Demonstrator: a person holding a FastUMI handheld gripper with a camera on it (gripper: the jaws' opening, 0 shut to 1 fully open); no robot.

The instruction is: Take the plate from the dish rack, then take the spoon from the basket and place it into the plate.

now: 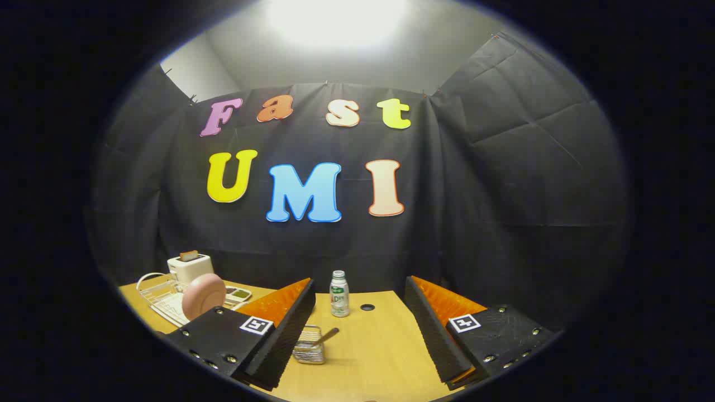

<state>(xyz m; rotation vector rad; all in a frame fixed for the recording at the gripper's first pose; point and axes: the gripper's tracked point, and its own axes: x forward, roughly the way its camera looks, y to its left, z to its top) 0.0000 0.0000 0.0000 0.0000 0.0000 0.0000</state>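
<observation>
Pink and standing on edge, the plate (203,296) sits in the white wire dish rack (159,293) at the far left of the wooden table (380,346), beyond the left finger. Behind the rack is a white toaster (190,264). The gripper (360,326) is spread wide with nothing between its 2 fingers, held above the table and well apart from the rack.

Just ahead of the left finger, a small wire basket (309,350) holds the spoon (325,336), whose handle leans out toward the right. A small bottle (339,293) stands farther back, near the middle of the table.

The step in hand looks like the first one: reaching the plate. To do it well, I would swing left and line the 2 fingers up with the plate's upper rim, so that 1 finger passes each face, then close firmly before lifting straight up, clear of the wires. Keeping the approach high should avoid knocking the basket or bottle.
</observation>
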